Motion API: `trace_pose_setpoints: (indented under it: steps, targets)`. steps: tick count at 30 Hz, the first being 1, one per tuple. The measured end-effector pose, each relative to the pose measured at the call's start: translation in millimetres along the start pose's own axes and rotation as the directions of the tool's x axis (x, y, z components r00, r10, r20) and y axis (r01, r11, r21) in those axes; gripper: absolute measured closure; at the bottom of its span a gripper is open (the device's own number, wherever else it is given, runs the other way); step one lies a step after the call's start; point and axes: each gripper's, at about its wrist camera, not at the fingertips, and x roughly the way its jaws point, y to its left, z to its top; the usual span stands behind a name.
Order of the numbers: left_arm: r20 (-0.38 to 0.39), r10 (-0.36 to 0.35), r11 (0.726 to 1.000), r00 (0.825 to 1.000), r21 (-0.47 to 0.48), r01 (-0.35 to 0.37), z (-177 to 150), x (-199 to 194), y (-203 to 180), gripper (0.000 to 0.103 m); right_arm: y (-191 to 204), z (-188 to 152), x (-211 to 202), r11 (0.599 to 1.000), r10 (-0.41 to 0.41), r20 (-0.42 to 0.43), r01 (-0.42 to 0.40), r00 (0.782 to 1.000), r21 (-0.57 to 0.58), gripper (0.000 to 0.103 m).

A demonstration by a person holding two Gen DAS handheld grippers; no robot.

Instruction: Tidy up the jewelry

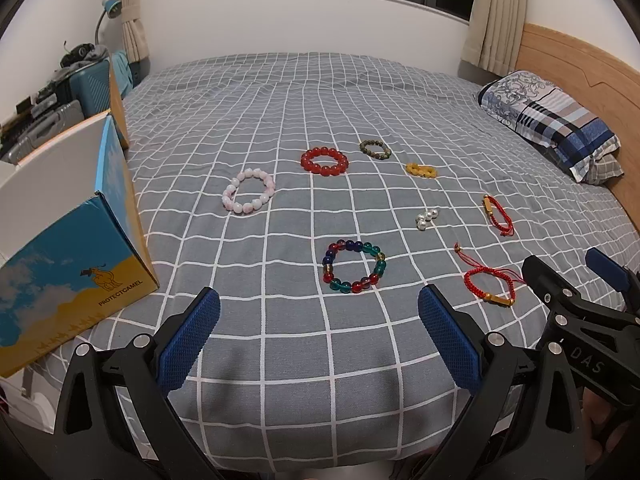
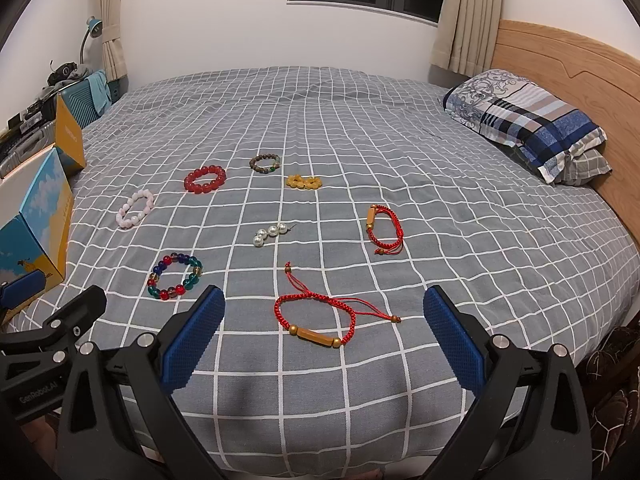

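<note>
Several pieces of jewelry lie spread on the grey checked bed. A multicoloured bead bracelet [image 1: 354, 266] lies just ahead of my open, empty left gripper [image 1: 318, 312]. A red cord bracelet with a gold tube [image 2: 316, 318] lies between the fingers of my open, empty right gripper [image 2: 324, 312]. Farther out lie a pink bead bracelet [image 1: 249, 191], a red bead bracelet [image 1: 324, 161], a dark bead bracelet [image 1: 375, 149], a yellow bead piece [image 1: 421, 170], a pearl string [image 2: 271, 233] and a second red cord bracelet [image 2: 384, 229].
An open blue and yellow cardboard box [image 1: 76, 248] stands at the bed's left edge. A patterned pillow [image 1: 552, 120] lies by the wooden headboard [image 1: 580, 64] at the right. Suitcases and clutter [image 1: 68, 92] stand beyond the box.
</note>
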Motion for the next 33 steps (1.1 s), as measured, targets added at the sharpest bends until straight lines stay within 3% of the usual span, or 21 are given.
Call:
trace_pose_setpoints:
  steps: [33]
  targets:
    - [0.013, -0.005, 1.000, 1.000, -0.001, 0.005, 1.9, -7.5, -2.5, 0.006, -1.1, 2.7, -0.8, 1.000, -0.002, 0.008, 0.002, 1.000, 0.001, 0.007]
